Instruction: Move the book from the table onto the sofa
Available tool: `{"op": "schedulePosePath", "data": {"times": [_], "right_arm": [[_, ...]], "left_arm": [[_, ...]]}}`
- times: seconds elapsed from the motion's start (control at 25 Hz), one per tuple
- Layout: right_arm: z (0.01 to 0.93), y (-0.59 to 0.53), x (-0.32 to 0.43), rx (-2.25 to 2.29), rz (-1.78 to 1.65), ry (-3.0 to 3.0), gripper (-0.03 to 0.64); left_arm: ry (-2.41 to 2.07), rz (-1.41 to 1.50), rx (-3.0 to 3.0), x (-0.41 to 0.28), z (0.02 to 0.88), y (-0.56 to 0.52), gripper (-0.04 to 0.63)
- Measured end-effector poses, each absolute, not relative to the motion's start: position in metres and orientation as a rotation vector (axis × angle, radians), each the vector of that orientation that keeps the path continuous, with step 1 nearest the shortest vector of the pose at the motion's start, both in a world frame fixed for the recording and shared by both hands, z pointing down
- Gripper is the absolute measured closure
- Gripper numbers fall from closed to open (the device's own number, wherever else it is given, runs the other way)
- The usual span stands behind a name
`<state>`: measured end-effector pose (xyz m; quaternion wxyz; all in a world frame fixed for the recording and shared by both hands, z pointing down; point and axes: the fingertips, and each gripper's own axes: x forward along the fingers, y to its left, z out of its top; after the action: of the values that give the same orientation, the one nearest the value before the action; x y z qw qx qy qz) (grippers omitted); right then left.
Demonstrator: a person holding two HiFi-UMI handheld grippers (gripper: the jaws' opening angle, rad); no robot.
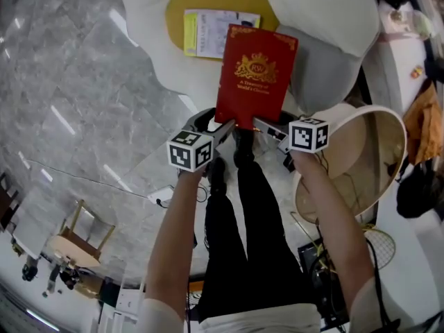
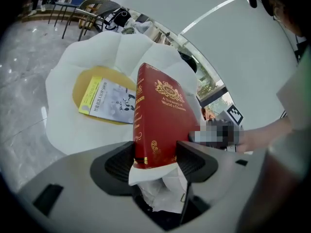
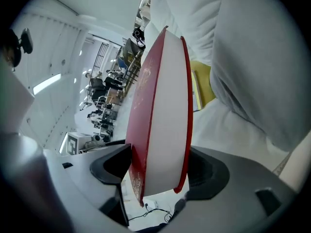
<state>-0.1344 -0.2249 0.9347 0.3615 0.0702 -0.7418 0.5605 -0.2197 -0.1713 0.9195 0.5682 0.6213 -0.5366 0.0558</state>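
Note:
A red hardback book [image 1: 254,75] with gold print is held in the air over the white flower-shaped sofa [image 1: 326,12]. My left gripper [image 1: 227,127] is shut on its near left corner, by the spine [image 2: 139,125]. My right gripper [image 1: 262,126] is shut on the near right corner, with the white page edge [image 3: 165,125] facing its camera. Both grippers pinch the book [image 2: 158,120] from below its near edge. The sofa's yellow centre [image 1: 208,5] lies just beyond the book.
A yellow-and-white booklet [image 1: 216,32] lies on the sofa's yellow centre, partly under the book. A round beige table [image 1: 368,158] stands at my right. Grey marble floor [image 1: 76,103] spreads to the left. My legs in black trousers [image 1: 243,220] are below.

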Motion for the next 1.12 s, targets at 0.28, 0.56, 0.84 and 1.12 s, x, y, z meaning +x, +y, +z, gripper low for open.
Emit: {"op": "schedulePosePath", "data": {"times": [0.28, 0.56, 0.84, 1.12], "right_arm": [[0.98, -0.251, -0.15, 0.254, 1.455, -1.844, 0.273], [1.011, -0.27, -0.159, 0.332, 1.407, -1.82, 0.272], [1.029, -0.272, -0.152, 0.351, 1.271, -1.789, 0.271], [1.027, -0.285, -0.138, 0.493, 1.073, -1.791, 0.247]], "left_arm": [[-1.252, 0.065, 1.37, -0.236, 0.97, -0.193, 0.325], [-1.252, 0.083, 1.345, -0.244, 1.005, -0.208, 0.336], [-1.206, 0.162, 1.353, -0.234, 1.028, -0.209, 0.345], [-1.186, 0.201, 1.349, -0.221, 1.034, -0.212, 0.355]]}}
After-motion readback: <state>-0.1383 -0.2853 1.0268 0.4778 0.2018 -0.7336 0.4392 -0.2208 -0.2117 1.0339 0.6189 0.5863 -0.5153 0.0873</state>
